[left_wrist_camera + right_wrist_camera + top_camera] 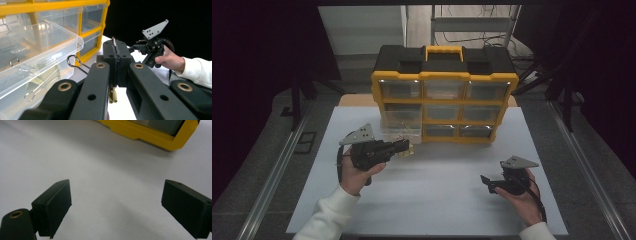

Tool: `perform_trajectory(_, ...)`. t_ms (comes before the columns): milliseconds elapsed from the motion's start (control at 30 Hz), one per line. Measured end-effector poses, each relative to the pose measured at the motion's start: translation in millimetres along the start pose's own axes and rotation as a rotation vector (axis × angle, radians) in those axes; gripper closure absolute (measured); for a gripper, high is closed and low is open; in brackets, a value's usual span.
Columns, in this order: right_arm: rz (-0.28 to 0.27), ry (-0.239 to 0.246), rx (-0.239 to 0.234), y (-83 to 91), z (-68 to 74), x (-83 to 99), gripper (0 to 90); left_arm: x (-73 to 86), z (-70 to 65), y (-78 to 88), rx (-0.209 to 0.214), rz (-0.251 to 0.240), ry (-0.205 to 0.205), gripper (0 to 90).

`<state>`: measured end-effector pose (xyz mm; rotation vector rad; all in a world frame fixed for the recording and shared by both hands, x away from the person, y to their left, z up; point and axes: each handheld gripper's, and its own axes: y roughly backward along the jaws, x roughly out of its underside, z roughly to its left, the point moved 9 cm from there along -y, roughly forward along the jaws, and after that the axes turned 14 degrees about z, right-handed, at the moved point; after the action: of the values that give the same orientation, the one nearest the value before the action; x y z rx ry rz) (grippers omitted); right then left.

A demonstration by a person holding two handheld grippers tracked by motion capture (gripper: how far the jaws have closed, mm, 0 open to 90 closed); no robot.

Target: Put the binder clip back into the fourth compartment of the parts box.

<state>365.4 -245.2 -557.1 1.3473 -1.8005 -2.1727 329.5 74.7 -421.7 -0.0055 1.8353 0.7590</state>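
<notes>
A yellow-and-black drawer organizer (pixel 444 75) stands at the back of the white table (pixel 442 200). Its clear middle-left drawer (pixel 401 131) is pulled out, and metal binder clips (pixel 37 85) lie inside. My left gripper (pixel 406 146) is level in front of that drawer, shut on a pale-gold binder clip (pixel 112 96). The clip's wire handle (pixel 75 61) sticks out to the side of the closed pads (pixel 122 62). My right gripper (pixel 484 181) is held low over the table at the right, open with nothing between its pads (pixel 53 205).
The organizer's other clear drawers (pixel 484 112) are pushed in, and its yellow base (pixel 150 135) lies ahead of the right gripper. Metal rails (pixel 592 165) run along both sides of the table. The other hand with its gripper (pixel 152 48) is beyond the left jaws.
</notes>
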Motion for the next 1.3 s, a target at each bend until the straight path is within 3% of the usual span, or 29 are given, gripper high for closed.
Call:
perform_trajectory(700,0.002,0.000,-0.002,0.1,0.4,-0.1,9.9,-22.8,6.6,10.4,-0.013,-0.048,-0.006,88.9)
perform_trajectory(900,0.003,0.002,-0.002,-0.6,0.2,-0.2,9.9,-33.9,8.4,9.1,-0.023,-0.042,-0.023,88.9)
perform_trajectory(1300,0.004,0.001,-0.002,-0.6,0.3,-0.2,10.0,-45.6,25.3,15.1,-0.057,-0.059,0.004,88.9)
